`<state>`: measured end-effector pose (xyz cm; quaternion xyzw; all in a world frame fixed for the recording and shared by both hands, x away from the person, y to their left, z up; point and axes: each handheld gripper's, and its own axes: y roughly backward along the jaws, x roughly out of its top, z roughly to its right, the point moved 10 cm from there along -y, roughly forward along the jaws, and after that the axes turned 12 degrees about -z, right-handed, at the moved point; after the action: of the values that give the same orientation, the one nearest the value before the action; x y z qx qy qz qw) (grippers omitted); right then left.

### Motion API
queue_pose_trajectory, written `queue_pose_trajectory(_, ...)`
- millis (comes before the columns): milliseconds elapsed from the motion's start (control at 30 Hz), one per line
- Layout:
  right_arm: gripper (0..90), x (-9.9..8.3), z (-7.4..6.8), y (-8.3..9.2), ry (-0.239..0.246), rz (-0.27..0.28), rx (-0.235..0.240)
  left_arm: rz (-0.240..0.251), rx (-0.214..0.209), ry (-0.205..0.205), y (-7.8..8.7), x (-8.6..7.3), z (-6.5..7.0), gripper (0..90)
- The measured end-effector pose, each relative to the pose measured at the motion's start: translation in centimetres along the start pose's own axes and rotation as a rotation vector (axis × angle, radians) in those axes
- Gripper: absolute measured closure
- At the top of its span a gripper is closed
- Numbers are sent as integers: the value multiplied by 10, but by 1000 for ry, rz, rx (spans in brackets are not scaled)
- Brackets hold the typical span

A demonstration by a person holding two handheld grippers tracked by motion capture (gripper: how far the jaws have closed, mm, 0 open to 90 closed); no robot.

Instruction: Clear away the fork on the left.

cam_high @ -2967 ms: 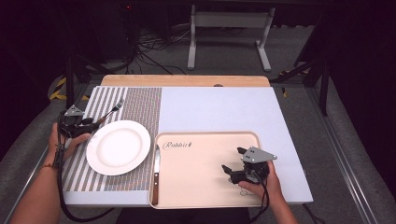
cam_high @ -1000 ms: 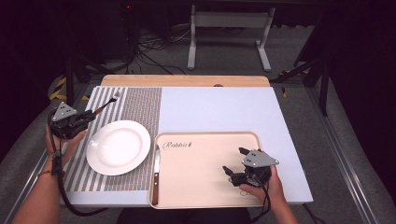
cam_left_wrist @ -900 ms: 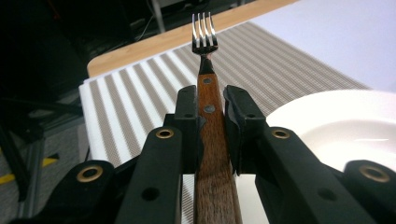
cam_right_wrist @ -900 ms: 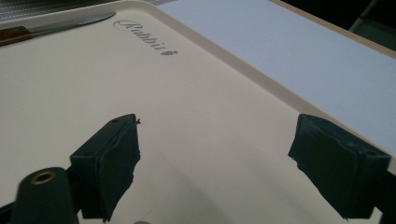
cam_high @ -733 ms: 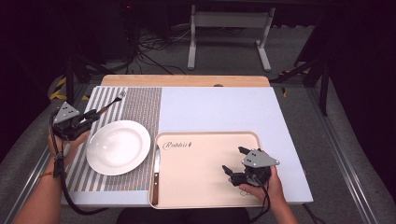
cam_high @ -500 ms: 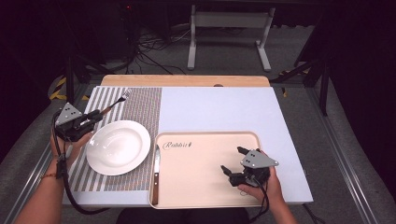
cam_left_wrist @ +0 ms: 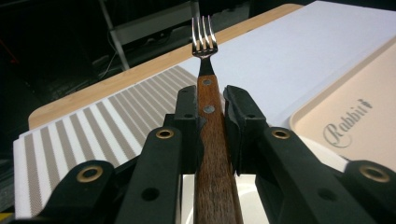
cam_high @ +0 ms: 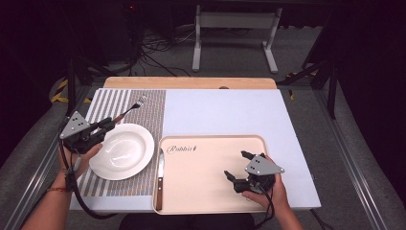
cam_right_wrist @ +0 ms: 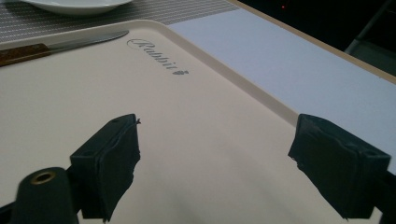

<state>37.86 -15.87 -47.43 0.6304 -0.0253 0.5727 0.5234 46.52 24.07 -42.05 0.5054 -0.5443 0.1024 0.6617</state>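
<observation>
My left gripper is shut on a fork with a wooden handle. It holds the fork a little above the left rim of the white plate, tines pointing toward the far side of the table. In the left gripper view the handle runs between both jaws. A knife with a wooden handle lies along the left side of the beige tray. My right gripper rests over the tray's right part, open, with bare tray between its pads.
A striped placemat lies under the plate on the left. A pale sheet covers the table's middle and right. The knife and plate edge show far off in the right gripper view. Beyond the wooden far edge stands a metal frame.
My left gripper has carried the fork toward the right and slightly up, from over the striped placemat to the plate's left rim. The right gripper has stayed in place on the tray.
</observation>
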Motion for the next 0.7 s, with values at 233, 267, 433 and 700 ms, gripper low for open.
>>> queue_pose_trajectory(233, 158, 0, 0, 1, 20, 0, -14, 4, -38, -41, 1, 5, 29, 762)
queue_pose_trajectory(267, 158, 1, 0, 2, 20, 2, -13, 2, -41, -49, 2, 6, 32, 762)
queue_pose_trajectory(433, 158, 1, 0, 5, 21, 12, -15, 6, -62, -75, 4, 8, 52, 762)
queue_pose_trajectory(700, 158, 3, 0, 8, 22, 24, -18, 13, -100, -130, 12, 8, 88, 762)
